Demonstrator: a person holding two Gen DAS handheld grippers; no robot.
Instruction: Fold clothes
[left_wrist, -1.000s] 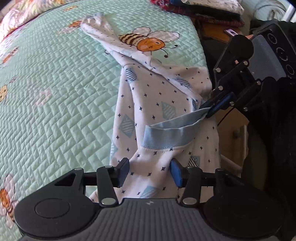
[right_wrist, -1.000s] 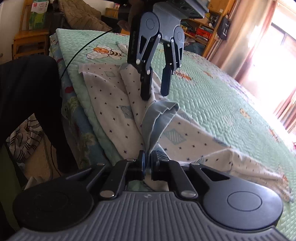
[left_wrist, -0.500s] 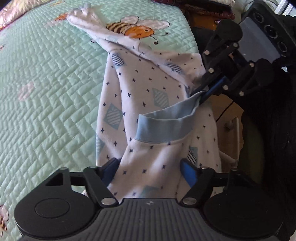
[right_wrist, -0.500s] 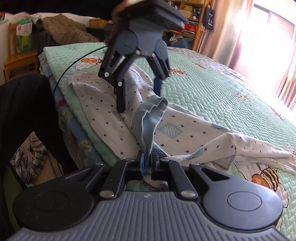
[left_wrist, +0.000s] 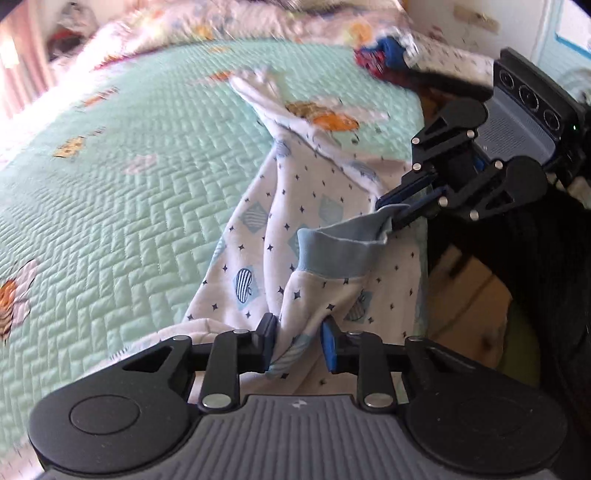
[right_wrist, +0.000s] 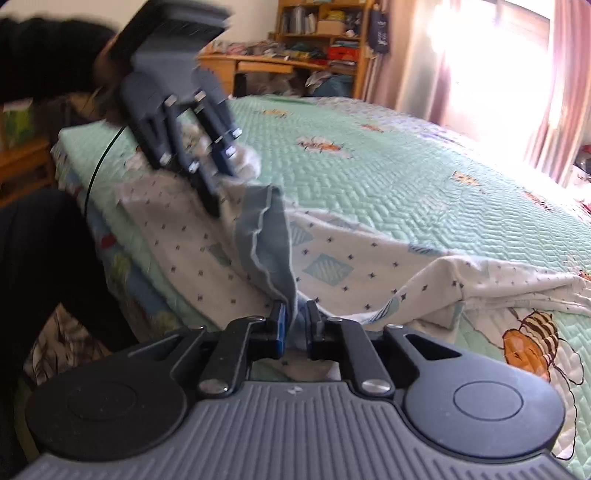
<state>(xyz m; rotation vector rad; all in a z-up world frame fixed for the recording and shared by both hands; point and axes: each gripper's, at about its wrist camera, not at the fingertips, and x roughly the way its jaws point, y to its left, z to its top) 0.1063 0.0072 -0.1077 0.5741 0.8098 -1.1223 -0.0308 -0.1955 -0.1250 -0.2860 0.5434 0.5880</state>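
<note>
White child's trousers (left_wrist: 295, 206) with small dark stars and a light blue waistband (left_wrist: 340, 254) lie along the near edge of the bed; they also show in the right wrist view (right_wrist: 332, 258). My left gripper (left_wrist: 298, 345) has its jaws partly apart with bunched trouser fabric between them. My right gripper (right_wrist: 295, 330) is shut on the waistband (right_wrist: 269, 236); it also shows in the left wrist view (left_wrist: 391, 218), holding the band's corner up. The left gripper (right_wrist: 218, 192) shows blurred in the right wrist view.
A mint-green quilted bedspread (left_wrist: 110, 184) with bee prints covers the bed. Pillows and clothes (left_wrist: 384, 59) pile at its far end. A wooden desk and shelves (right_wrist: 314, 48) stand behind the bed. The person's dark clothing (right_wrist: 44, 236) is beside the bed edge.
The left gripper's jaws have narrowed onto the trouser fabric. Both grippers have swung so more of the bed shows, and the waistband is stretched further between them. The right gripper keeps its grip.
</note>
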